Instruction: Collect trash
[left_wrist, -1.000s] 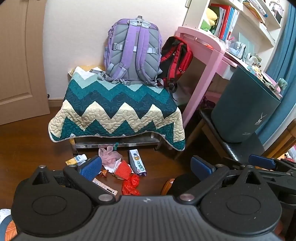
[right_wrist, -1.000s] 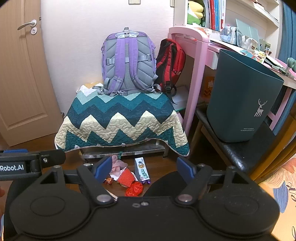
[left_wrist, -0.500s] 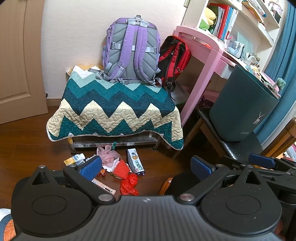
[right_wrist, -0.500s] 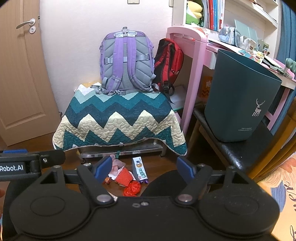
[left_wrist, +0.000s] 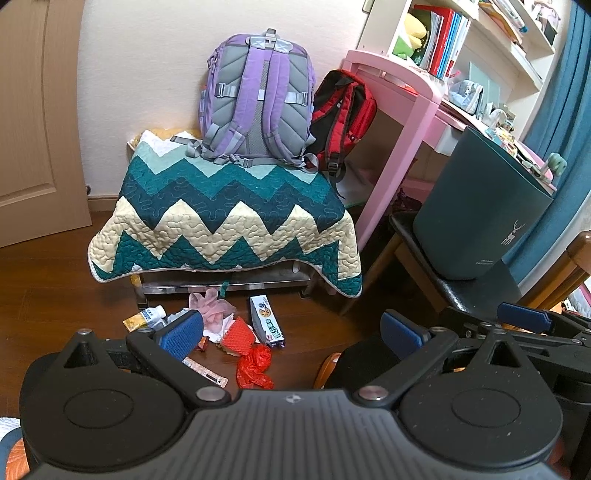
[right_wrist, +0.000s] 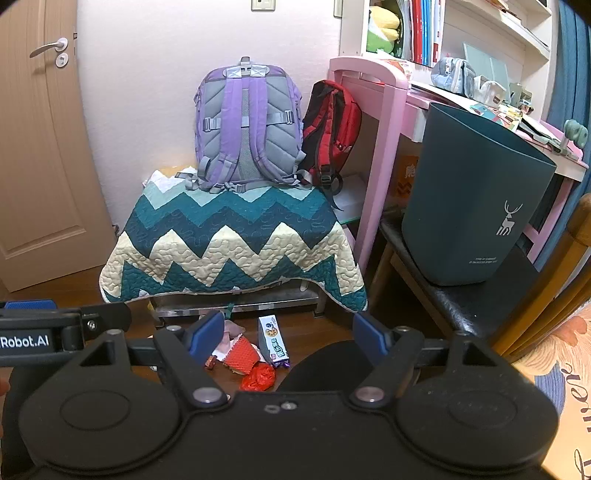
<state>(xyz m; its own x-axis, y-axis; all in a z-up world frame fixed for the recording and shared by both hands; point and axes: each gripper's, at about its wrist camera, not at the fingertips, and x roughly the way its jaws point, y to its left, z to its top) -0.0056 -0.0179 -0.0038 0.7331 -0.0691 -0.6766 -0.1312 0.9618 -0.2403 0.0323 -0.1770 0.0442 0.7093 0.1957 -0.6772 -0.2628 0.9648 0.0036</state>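
A white "Robot.AI" label is showing on the black body of the left gripper (right_wrist: 26, 341) where it is reaching into the right wrist view. A white deer emblem with two lines of print too small to read is sitting low on the wall of the dark teal plastic trash bin (right_wrist: 476, 192), which is standing on a black padded chair seat (right_wrist: 480, 306) at the seat's back edge, beside the pink desk (right_wrist: 373, 110). A long white snack box (left_wrist: 266, 322) with a cookie picture and coloured lettering I cannot read is lying on the brown wooden floor (left_wrist: 48, 295), just off the front edge of the low bench under the teal and cream zigzag quilt (left_wrist: 225, 218).

The rest of the trash is clustering left of that box: a crumpled red plastic wrapper (left_wrist: 255, 365), an orange mesh sleeve (left_wrist: 240, 332), a pink crumpled tissue (left_wrist: 210, 306), a small white bottle with a yellow label (left_wrist: 146, 316) and a thin flat stick packet (left_wrist: 205, 373).

The left gripper's (left_wrist: 291, 328) blue-padded fingers (left_wrist: 181, 332) are standing spread wide, holding nothing, above the pile. The right gripper's (right_wrist: 288, 334) fingers (right_wrist: 207, 334) are likewise spread and empty. Bare floor is lying open to the left of the pile; the chair is closing in on the right.
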